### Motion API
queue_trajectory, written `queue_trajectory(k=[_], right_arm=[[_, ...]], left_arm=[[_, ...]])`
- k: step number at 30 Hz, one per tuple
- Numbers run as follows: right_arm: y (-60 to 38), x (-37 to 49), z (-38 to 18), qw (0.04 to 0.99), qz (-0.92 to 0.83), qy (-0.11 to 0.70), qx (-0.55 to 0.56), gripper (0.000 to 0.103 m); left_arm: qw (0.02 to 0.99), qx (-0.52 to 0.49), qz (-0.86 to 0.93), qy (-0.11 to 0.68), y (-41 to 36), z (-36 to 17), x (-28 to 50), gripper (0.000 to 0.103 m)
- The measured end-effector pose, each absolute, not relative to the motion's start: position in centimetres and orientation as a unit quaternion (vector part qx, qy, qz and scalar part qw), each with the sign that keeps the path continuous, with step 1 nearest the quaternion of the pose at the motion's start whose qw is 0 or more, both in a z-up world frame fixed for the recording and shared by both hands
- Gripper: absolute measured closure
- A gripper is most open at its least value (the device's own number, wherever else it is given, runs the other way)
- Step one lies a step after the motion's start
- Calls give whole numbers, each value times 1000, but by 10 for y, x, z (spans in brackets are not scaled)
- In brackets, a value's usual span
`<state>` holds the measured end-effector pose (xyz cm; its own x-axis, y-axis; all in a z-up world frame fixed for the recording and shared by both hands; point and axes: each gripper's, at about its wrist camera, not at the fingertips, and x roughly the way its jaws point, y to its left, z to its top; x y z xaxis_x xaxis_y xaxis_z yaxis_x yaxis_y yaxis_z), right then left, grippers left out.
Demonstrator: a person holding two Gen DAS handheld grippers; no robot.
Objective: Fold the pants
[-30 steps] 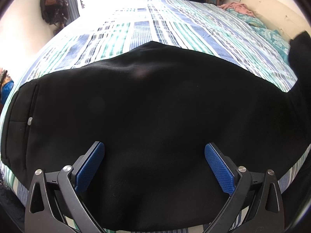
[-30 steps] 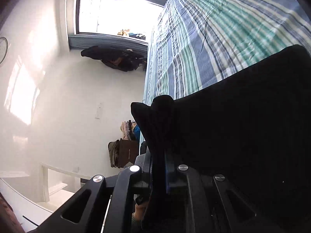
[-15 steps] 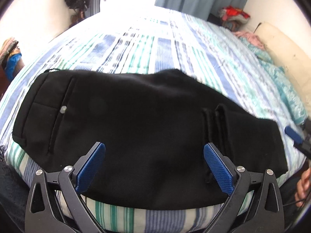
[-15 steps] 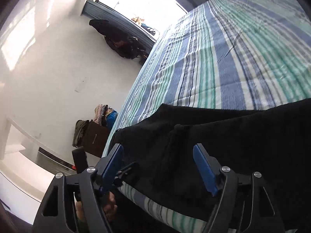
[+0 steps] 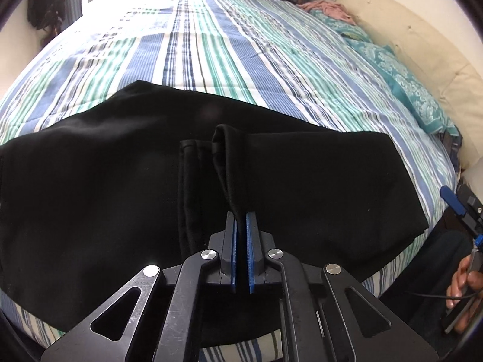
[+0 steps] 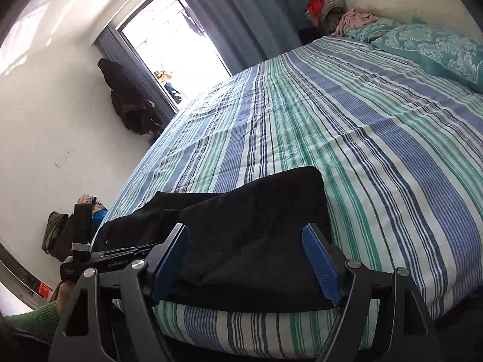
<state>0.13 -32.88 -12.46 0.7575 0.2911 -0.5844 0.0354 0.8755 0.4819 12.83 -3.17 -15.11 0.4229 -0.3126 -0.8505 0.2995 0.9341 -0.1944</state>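
Pinching a raised ridge of black cloth, the left claw (image 5: pixel 240 226) has its blue pads pressed together on a hem edge of the pants (image 5: pixel 90 187), with the fabric rising out of the grip in a narrow fold. Those pants lie folded across the near edge of the bed (image 5: pixel 229 45), dark against the blue, green and white striped cover, and a second doubled hem runs just beside the pinched one. Off at the right edge of the left wrist view, the right claw (image 5: pixel 452 200) shows up with a blue finger (image 5: pixel 451 202) sticking out, held in a hand (image 5: pixel 463 286) beside the mattress. Seen from its own camera, the right claw (image 6: pixel 244 259) stands apart, its two blue pads spread wide with nothing between them, hovering at the bed's edge just in front of the folded end of the pants (image 6: pixel 256 223). Farther along, a teal patterned pillow (image 6: pixel 428 45) rests at the head of the bed against a cream headboard (image 5: pixel 422 42). Beyond it, a pink garment (image 6: pixel 356 19) and a heap of red and grey clothes (image 6: pixel 324 3) sit in the corner. A bright window (image 6: pixel 172 39) with blue curtains (image 6: pixel 247 15) fills the far wall.
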Motion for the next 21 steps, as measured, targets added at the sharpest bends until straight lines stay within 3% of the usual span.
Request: queue_trajectory(k=[7, 11, 18, 21], right_arm=[[-332, 6, -134, 882, 114, 353, 291, 25], [-303, 33, -193, 814, 136, 483, 292, 26], [-335, 70, -127, 839, 146, 423, 311, 26], [-354, 119, -133, 814, 136, 452, 338, 26]], left_arm=[[849, 28, -163, 501, -18, -164, 114, 99], [850, 33, -160, 500, -23, -167, 116, 97], [850, 9, -169, 499, -15, -168, 117, 94], [850, 9, -171, 498, -16, -168, 118, 94]])
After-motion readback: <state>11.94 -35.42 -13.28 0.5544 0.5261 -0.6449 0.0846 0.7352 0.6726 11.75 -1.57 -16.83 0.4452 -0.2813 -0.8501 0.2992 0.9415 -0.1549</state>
